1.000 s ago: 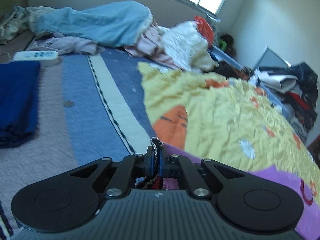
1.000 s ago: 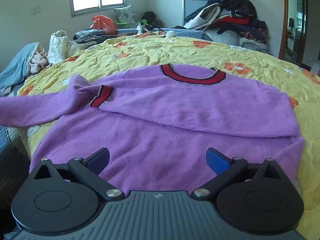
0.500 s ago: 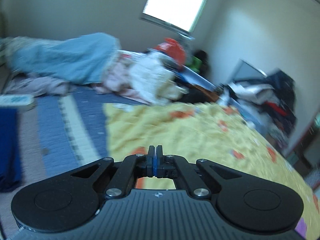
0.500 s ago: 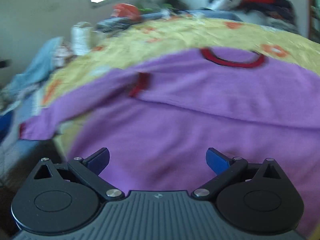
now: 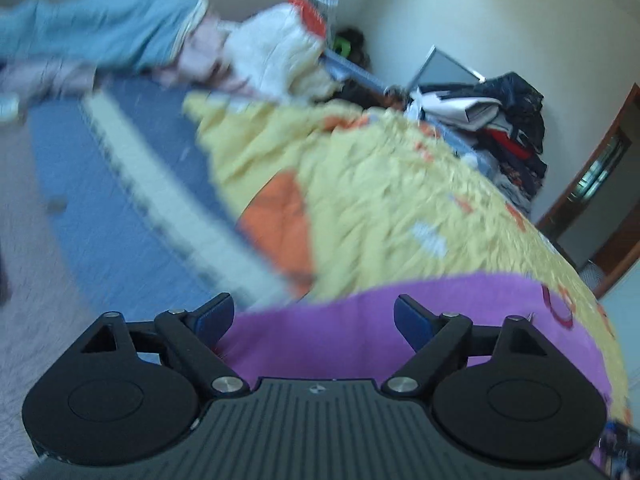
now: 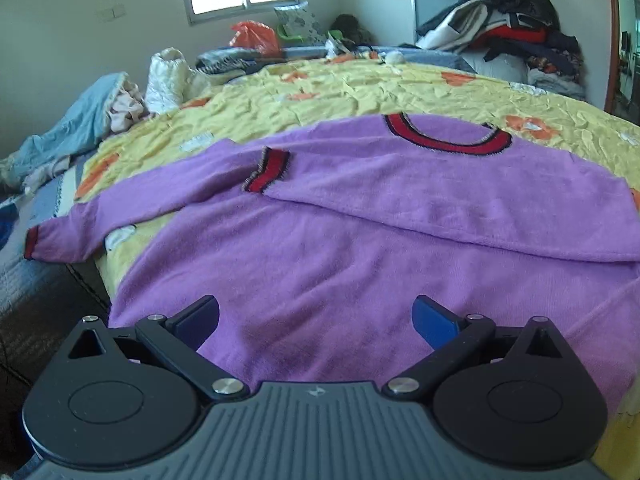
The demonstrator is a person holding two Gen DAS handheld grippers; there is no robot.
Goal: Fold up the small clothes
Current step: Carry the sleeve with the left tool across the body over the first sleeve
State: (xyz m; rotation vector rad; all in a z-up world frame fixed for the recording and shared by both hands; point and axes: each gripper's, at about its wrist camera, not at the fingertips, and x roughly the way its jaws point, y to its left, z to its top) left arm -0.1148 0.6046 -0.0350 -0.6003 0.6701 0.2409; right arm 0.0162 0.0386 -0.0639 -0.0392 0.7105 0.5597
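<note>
A purple sweater (image 6: 360, 256) with a red and black collar (image 6: 444, 142) lies flat on the yellow bedspread (image 6: 360, 88). One sleeve is folded across the chest, its red cuff (image 6: 266, 170) near the middle. The other sleeve stretches left to the bed's edge, ending in a red cuff (image 6: 31, 244). My right gripper (image 6: 316, 320) is open just above the sweater's lower body. In the blurred left wrist view, my left gripper (image 5: 314, 316) is open over purple sweater fabric (image 5: 360, 320), with nothing between its fingers.
A blue striped blanket (image 5: 120, 184) lies left of the bedspread. Heaped clothes, a light blue garment (image 6: 80, 124) and a white bundle (image 6: 168, 76), sit at the back left. A dark clothes pile (image 6: 508, 20) rises at the back right. A doorway (image 5: 592, 184) stands at the right.
My left gripper was shut on the sweater's sleeve cuff a second ago; now it is open and the sleeve lies on the bed. The right gripper stayed open, swinging left and back.
</note>
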